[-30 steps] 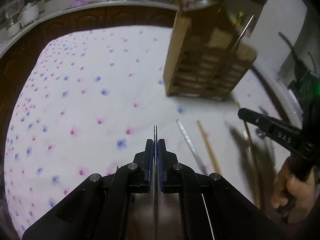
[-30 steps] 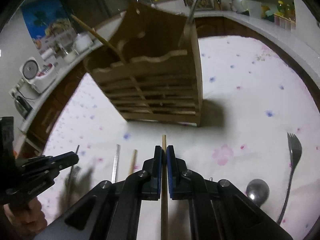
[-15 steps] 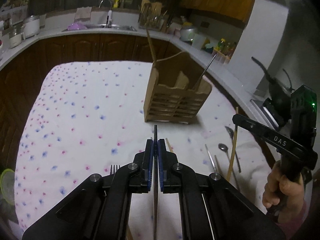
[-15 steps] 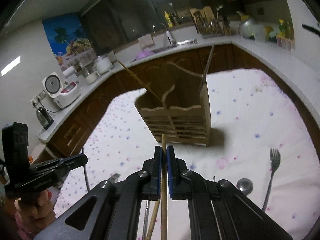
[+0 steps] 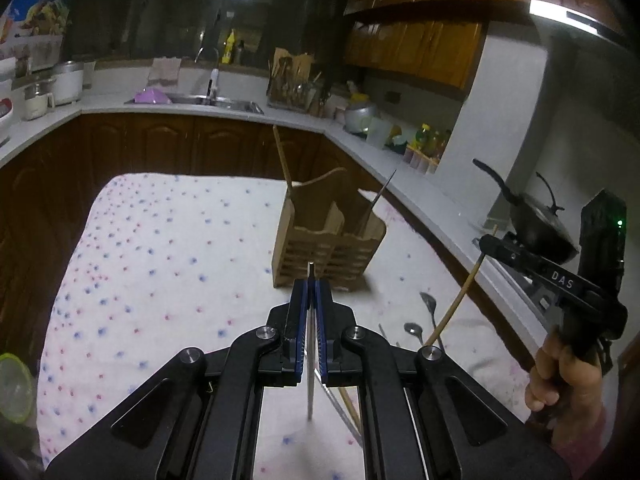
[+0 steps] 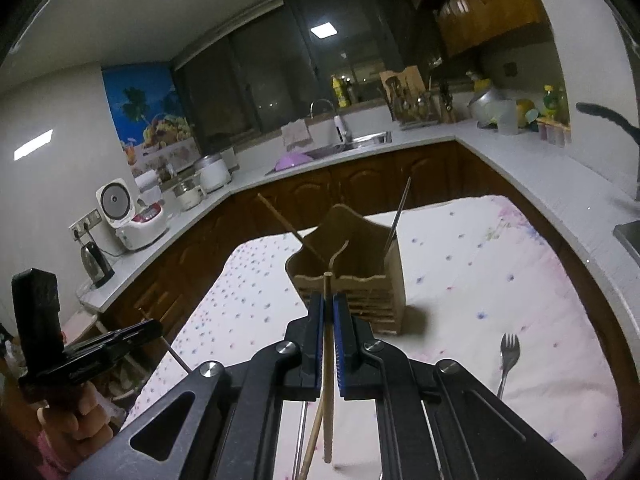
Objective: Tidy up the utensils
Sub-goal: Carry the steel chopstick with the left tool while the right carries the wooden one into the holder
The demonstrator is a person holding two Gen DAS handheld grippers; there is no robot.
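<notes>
Above floral-cloth counter [image 5: 168,248] we hold both claws raised. Left claw [image 5: 311,280] clamped on thin metal chopstick [image 5: 310,360]; right claw [image 6: 328,300] clamped on wooden chopstick [image 6: 327,380]. Slatted wooden utensil holder [image 5: 328,248] stands ahead, two sticks inside. Steel fork [image 6: 507,358] and spoons [image 5: 428,304] lie on cloth.

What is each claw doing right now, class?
Left claw: shut on a thin silver metal chopstick.
Right claw: shut on a pale wooden chopstick.

Dim kitchen lit by a ceiling panel [image 6: 323,31] and an under-cabinet strip light [image 5: 568,16]; grainy, fisheye-bent edges, dark vignetted corners
</notes>
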